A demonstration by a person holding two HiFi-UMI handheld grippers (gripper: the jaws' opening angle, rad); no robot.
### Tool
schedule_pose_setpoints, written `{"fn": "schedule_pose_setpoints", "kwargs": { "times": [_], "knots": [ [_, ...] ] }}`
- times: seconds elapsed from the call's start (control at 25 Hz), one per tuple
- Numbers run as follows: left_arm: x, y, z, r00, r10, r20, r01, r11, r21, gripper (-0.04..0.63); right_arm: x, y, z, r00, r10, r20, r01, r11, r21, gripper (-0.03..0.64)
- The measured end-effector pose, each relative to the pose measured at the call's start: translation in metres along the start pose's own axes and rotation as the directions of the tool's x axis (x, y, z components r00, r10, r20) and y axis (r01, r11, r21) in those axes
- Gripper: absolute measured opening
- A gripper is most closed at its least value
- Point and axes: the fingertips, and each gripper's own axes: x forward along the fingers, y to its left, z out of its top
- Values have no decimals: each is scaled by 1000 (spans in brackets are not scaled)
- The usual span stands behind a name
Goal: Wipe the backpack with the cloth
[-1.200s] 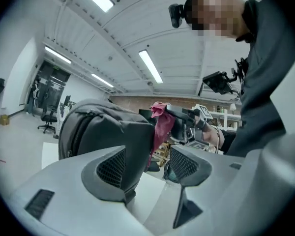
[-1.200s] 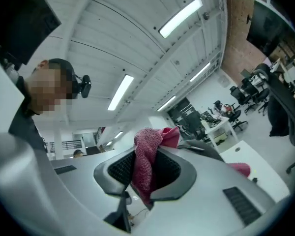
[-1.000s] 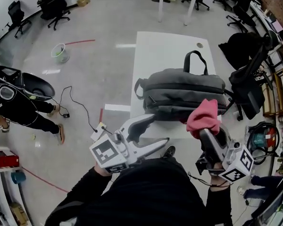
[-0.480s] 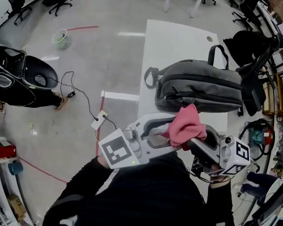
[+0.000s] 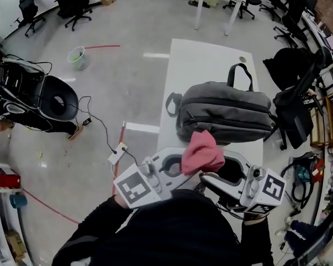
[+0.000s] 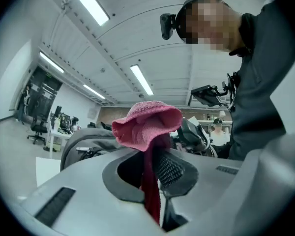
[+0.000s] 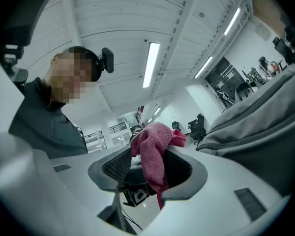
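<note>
A grey backpack (image 5: pixel 227 112) lies on its side on the white table (image 5: pixel 202 57). In front of it, close to the person's chest, the two grippers meet tip to tip at a pink cloth (image 5: pixel 202 151). My left gripper (image 5: pixel 183 168) has just been closing and is now shut on the pink cloth (image 6: pixel 147 124), which bunches up above its jaws. My right gripper (image 5: pixel 216 173) has just been opening; its jaws stand wide around the cloth (image 7: pixel 155 149), and its ribbed pad (image 7: pixel 115 166) is clear of it. The backpack (image 7: pixel 265 112) fills the right of the right gripper view.
A black office chair (image 5: pixel 294 107) draped with dark cloth stands against the table's right side. On the floor to the left are a round black bin (image 5: pixel 58 101), cables and a power strip (image 5: pixel 119 151), and a small bucket (image 5: pixel 77 57). More desks and chairs stand at the back.
The right gripper carried the cloth leftward to the left gripper. The left jaws closed on the cloth and the right jaws opened off it.
</note>
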Motion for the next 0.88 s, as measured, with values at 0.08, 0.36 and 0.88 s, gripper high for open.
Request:
{"fn": "schedule_pose_setpoints", "kwargs": {
  "times": [0.08,0.36,0.88],
  "knots": [
    [0,8,17,996,87,25,-87,996,22,55,-18,0,7,1000,-26,6,26,999,-34,190],
    [51,20,67,965,260,-23,-239,916,323,55,-134,-86,46,816,-563,130,569,745,-349,189],
    [143,31,88,801,562,-206,-102,467,879,55,-176,-89,77,820,-518,244,573,729,-374,189]
  ]
}}
